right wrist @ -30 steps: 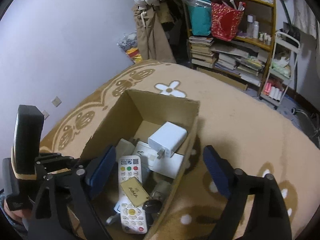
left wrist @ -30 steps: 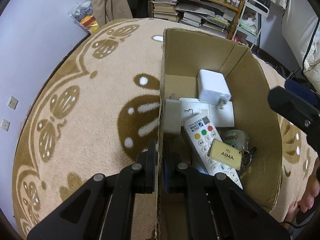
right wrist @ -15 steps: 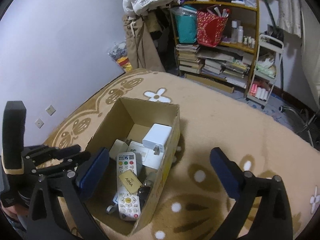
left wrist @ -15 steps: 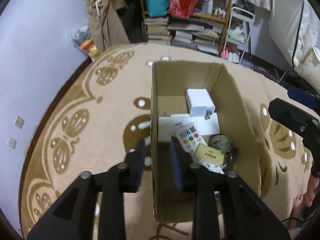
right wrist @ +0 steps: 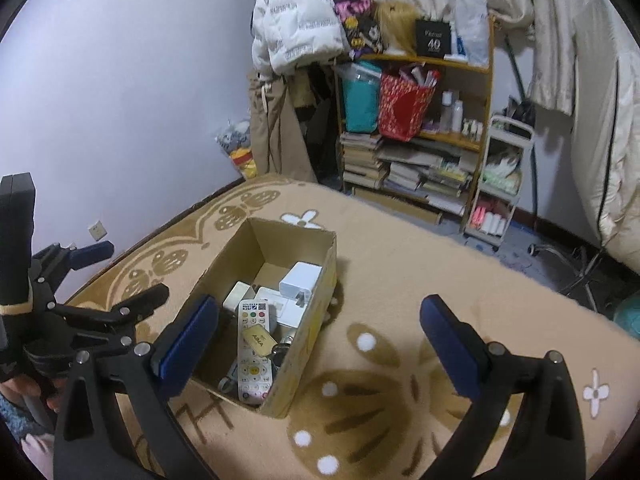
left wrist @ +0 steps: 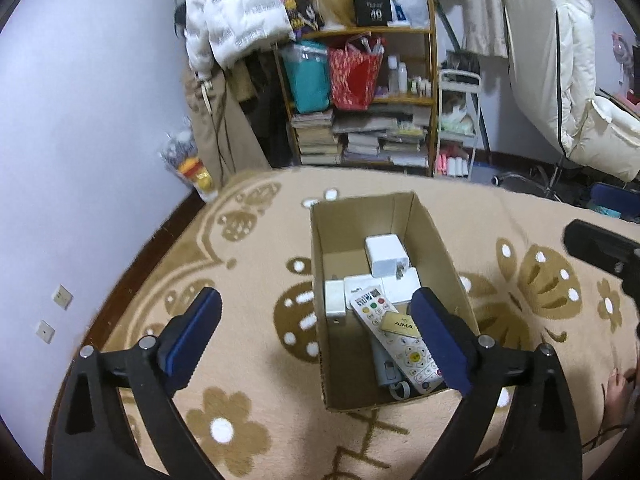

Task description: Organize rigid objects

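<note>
Our left tool (left wrist: 316, 322) is spreading its jaws, and nothing sits between them. A second ago it was clamped on the near-left wall of the cardboard box (left wrist: 436, 240); now it has let go and lifted back, so we see the whole box from above. Our right tool (right wrist: 320, 330) also stands wide apart and empty, and it too has pulled up and away from the box, which a moment ago lay partly between its jaws.

The box rests on the patterned carpet (left wrist: 248, 280), clear of both tools. Inside it we find the things already gathered: a white charger block (left wrist: 385, 255) toward the far end, a flat white case (left wrist: 400, 286) beneath it, a small white adapter (left wrist: 335, 298) against the left wall, a white remote (left wrist: 396, 340) with coloured buttons lying lengthwise, and a gold tag (left wrist: 400, 325) resting on the remote. A few darker items lie at the near end, too hidden to name.

We judge that the box has just been set in place and released. With no loose objects visible on the carpet, the organizing looks finished or nearly so.
</note>
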### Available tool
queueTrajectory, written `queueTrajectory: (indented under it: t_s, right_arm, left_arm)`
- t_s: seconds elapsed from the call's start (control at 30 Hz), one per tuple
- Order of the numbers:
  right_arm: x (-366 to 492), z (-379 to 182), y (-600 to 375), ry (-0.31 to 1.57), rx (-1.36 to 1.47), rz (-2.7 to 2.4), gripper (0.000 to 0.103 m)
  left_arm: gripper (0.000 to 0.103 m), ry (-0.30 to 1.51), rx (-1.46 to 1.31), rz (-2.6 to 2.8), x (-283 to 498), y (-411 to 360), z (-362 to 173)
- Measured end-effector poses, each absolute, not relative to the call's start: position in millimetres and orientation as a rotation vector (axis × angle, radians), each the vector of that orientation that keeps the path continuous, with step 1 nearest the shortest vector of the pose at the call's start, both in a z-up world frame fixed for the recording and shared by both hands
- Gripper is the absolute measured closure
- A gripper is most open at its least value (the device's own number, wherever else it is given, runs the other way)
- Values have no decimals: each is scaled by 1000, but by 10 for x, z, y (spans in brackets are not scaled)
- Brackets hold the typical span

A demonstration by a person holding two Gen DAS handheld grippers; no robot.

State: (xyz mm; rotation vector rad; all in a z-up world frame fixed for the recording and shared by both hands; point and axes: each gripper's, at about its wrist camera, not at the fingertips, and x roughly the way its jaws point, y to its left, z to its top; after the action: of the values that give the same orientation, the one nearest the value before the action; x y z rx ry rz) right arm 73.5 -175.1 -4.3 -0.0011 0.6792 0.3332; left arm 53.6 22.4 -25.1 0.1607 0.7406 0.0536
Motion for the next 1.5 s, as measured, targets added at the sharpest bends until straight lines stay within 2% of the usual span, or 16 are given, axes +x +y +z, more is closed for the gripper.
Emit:
queueTrajectory:
  t_s: [0.17, 0.5, 1.5]
  right_arm:
    - [492, 87, -1974, 633, 10, 295, 0]
    - [123, 101, -2363, 566, 15, 247, 0]
    - [-24, -148, -2675, 589, 83, 167, 0]
  left_arm:
    - [2, 663, 152, 42, 302, 240, -74]
    - [2, 589, 209, 21, -82, 136, 26]
    - [2, 604, 176, 31, -102, 230, -190]
